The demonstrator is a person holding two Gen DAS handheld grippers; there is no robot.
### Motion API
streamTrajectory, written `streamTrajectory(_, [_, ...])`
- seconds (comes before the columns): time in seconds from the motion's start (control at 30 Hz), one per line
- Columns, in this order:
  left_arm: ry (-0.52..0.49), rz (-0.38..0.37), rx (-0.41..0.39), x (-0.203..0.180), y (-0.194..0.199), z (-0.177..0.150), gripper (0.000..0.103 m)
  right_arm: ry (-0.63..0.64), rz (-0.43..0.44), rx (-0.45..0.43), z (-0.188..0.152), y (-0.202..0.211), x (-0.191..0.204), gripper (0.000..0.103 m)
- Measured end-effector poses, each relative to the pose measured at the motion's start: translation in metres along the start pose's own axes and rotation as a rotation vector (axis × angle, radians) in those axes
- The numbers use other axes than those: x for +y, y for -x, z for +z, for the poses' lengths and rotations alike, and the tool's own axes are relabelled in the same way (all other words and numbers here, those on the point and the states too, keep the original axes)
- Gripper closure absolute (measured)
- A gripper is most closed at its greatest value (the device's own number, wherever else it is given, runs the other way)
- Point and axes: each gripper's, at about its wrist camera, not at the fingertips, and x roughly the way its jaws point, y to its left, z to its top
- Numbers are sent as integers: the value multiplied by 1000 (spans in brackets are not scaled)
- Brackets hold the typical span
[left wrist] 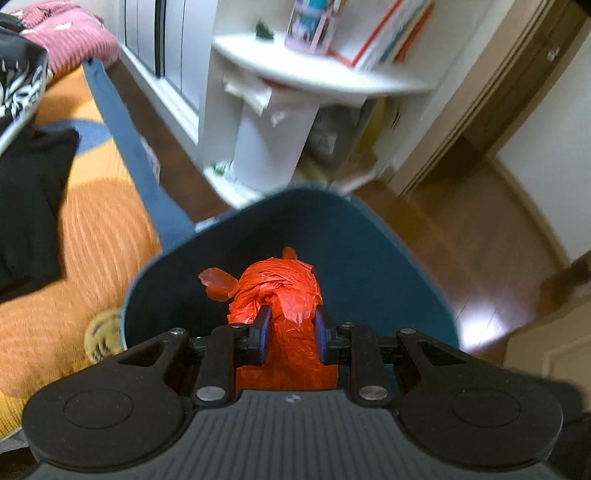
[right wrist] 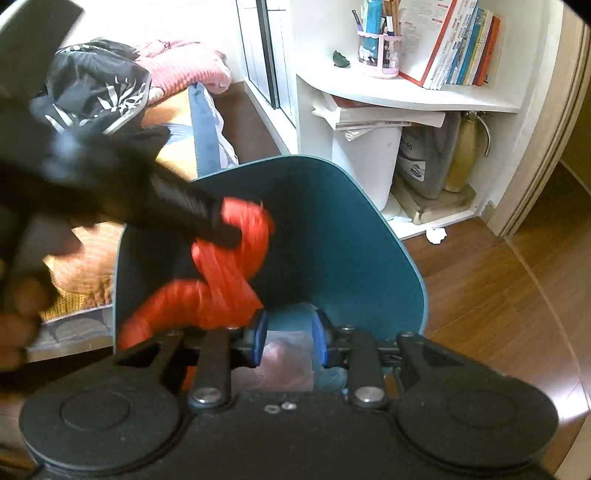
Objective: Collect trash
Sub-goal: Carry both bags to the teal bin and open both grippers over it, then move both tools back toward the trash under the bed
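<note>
L gripper (left wrist: 291, 325) clamps red bag (left wrist: 275, 291) neck so I can lift it from teal bin (left wrist: 369, 240); R gripper (right wrist: 290, 332) parted, empty, beside it.

One red bag (left wrist: 280, 291), one teal bin (right wrist: 332, 221), two tools (right wrist: 289, 341).

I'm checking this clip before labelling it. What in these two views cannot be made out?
- Blue plastic bin bottom: both views, covered by the red plastic bag and claw bodies.
- Left claw in the right wrist view: motion-blurred.
- Pale crumpled thing between the open right claw fingers: unidentifiable.
- Shelf books, left wrist view: blurred.
</note>
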Motion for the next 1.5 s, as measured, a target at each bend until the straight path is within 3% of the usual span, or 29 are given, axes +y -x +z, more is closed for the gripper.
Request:
streamTrajectory(0.13, [-17,36,28,1,-11,-14,79,7,5,-3,-2,4,3,76])
streamTrajectory(0.23, [3,7,47,5,-10,-21,73,5,10,-11,-3,10,4,76])
streamTrajectory(0.27, [9,-2,47,6,-8,-23,69,3,11,-14,-4,14,4,76])
streamTrajectory(0.37, [10,-3,33,7,1,-29,39,-8,15,-25,-4,24,5,76])
streamTrajectory(0.73, [12,-12,-45,30,86,-53,37,24,53,-91,-5,82,35,76])
streamTrajectory(1.07, [52,39,-97,88,179,-106,37,76,155,-132,-7,125,103,73])
streamTrajectory(1.17, [73,62,-116,111,204,-125,37,114,187,-125,-10,125,132,61])
streamTrajectory(1.4, [113,139,-157,167,237,-172,28,163,238,-44,-28,96,197,58])
streamTrajectory(1.5, [179,157,-142,193,237,-191,22,164,247,-1,-39,75,220,58])
